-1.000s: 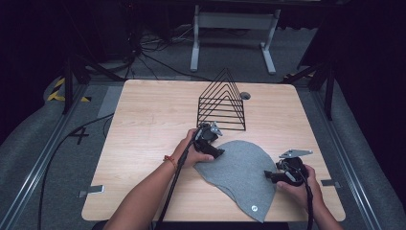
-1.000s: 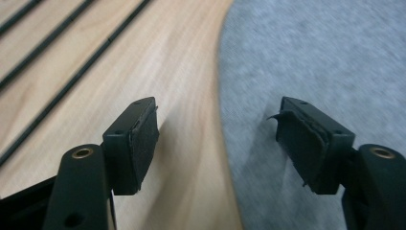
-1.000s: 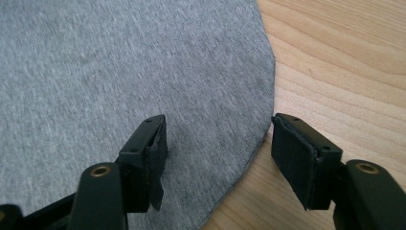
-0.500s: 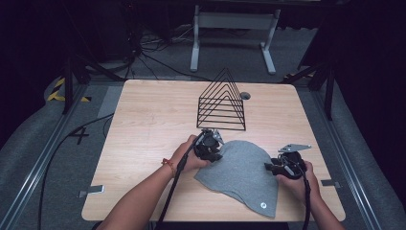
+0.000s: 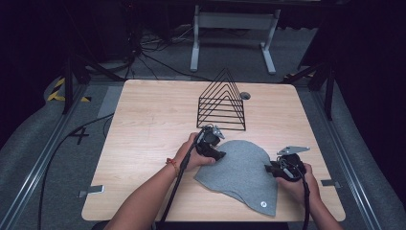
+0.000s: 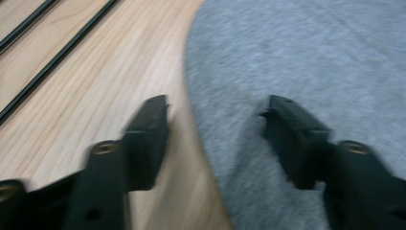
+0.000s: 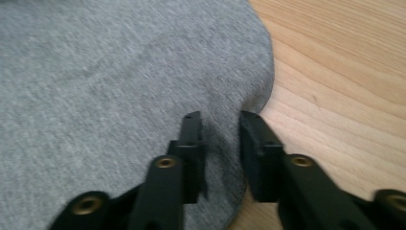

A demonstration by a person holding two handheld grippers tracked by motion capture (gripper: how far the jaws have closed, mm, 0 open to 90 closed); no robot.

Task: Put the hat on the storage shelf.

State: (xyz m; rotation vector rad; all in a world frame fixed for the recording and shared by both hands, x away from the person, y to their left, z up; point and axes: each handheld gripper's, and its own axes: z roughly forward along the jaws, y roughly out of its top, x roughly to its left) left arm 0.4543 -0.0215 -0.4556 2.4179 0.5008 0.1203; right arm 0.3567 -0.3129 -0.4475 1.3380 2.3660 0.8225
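Note:
A grey cloth [image 5: 239,175] with a rounded edge lies flat on the wooden table [image 5: 143,124]. It has a small white round tag [image 5: 262,203] near its front corner. My left gripper [image 5: 219,154] sits low at the cloth's upper left edge. In the left gripper view it [image 6: 215,115] is open wide, one jaw over bare wood and the other over the cloth [image 6: 297,57]. My right gripper [image 5: 269,167] is at the cloth's right edge. In the right gripper view it [image 7: 220,120] is open by a narrow gap, with the cloth's edge [image 7: 119,72] lying between the jaws.
A black wire rack [image 5: 221,103] of nested triangles stands just behind the cloth, and its base wires [image 6: 57,52] run close to my left gripper. A small round hole [image 5: 245,95] is in the table beside it. A metal stand [image 5: 232,28] is on the floor beyond.
Both grippers have shifted only slightly. The left one has edged down and right onto the cloth's edge, and the right one has crept a little forward along the right edge.

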